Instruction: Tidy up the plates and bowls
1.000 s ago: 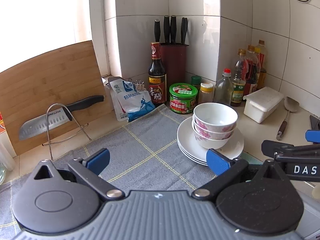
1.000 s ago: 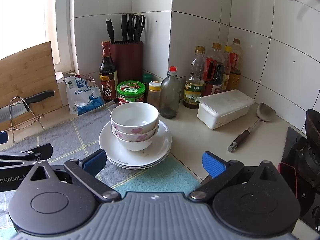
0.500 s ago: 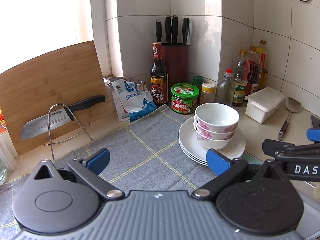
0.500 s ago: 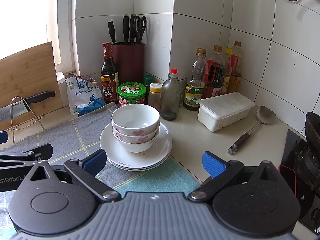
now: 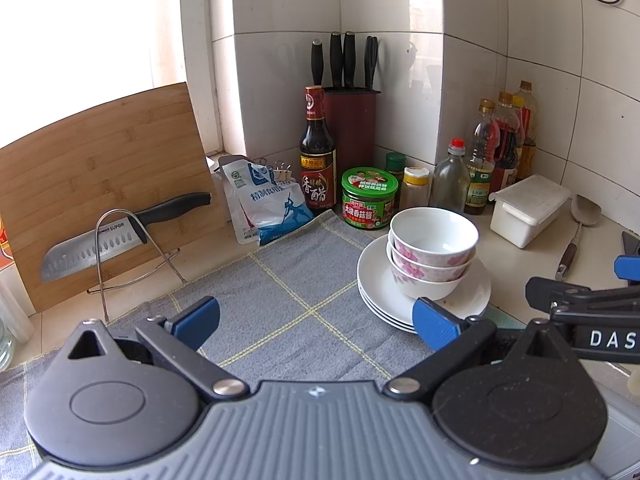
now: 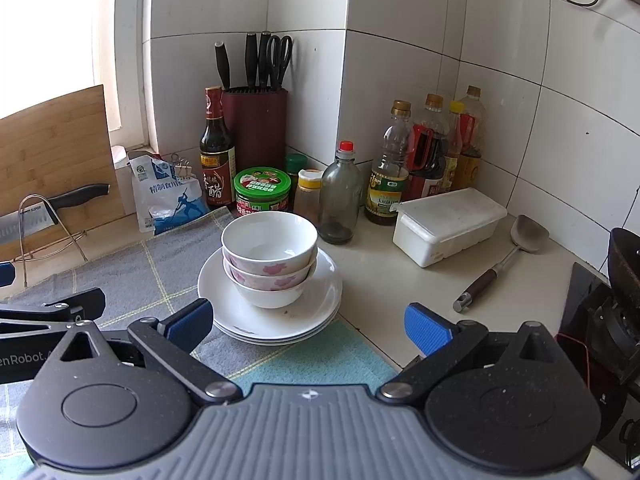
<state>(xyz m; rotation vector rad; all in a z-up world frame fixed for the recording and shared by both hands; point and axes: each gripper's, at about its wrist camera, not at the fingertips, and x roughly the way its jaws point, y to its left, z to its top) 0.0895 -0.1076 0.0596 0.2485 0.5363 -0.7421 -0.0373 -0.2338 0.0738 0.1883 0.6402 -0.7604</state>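
Note:
Three nested white bowls with pink flowers [image 5: 432, 252] [image 6: 270, 258] sit on a stack of white plates [image 5: 378, 284] [image 6: 324, 292] at the right edge of a grey checked cloth [image 5: 288, 292] [image 6: 120, 268]. My left gripper [image 5: 316, 322] is open and empty, low over the cloth, with the stack just beyond its right fingertip. My right gripper [image 6: 308, 326] is open and empty, in front of the stack, which lies between its fingers' lines and a little beyond them.
Behind the stack stand a green-lidded jar [image 6: 262, 192], a vinegar bottle [image 6: 216, 152], a knife block [image 6: 256, 120], oil bottles [image 6: 428, 156] and a white lidded box [image 6: 448, 220]. A spatula [image 6: 504, 256] lies at the right. A cutting board and cleaver on a wire stand [image 5: 108, 236] are at the left.
Both grippers have drifted slightly back from the stack, which looks a little farther and lower in view. Nothing has been taken hold of.

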